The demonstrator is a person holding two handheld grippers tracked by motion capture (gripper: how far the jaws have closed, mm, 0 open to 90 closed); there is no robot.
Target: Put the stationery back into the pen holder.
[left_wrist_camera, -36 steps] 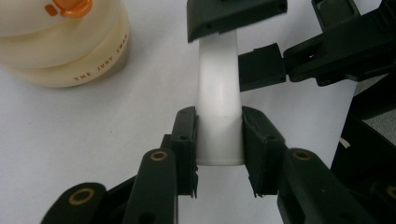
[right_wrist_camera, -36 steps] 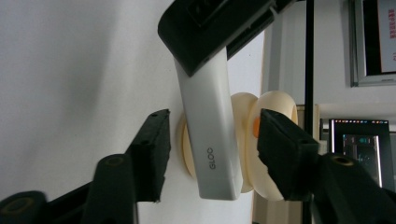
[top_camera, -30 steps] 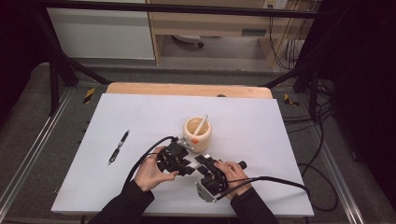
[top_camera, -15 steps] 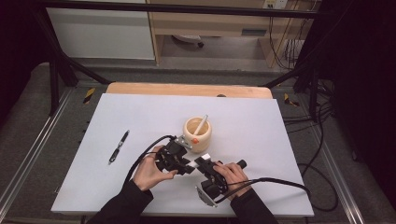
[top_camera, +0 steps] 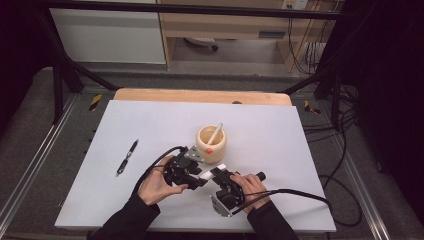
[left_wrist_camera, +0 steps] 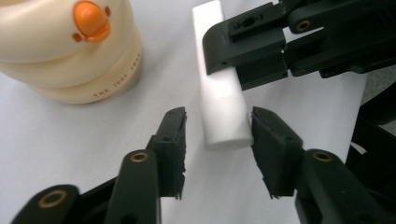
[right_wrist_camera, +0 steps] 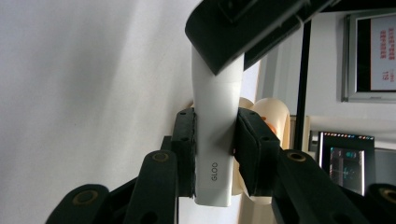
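Just in front of the cream cup [top_camera: 211,144] on the white bench [top_camera: 300,150], the right tool [right_wrist_camera: 215,154] clamps a white glue stick [right_wrist_camera: 215,140]. The left tool [left_wrist_camera: 217,140] has just been opening; its pads flank the stick's end, the right-hand one touching it.

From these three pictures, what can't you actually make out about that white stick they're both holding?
- White stick, right gripper view: far end hidden behind the left gripper.
- Its print, high view: too small.
- Stick's far end, left gripper view: cut off by the top edge; middle covered by the right gripper.
- Cup contents: hidden by its wall.
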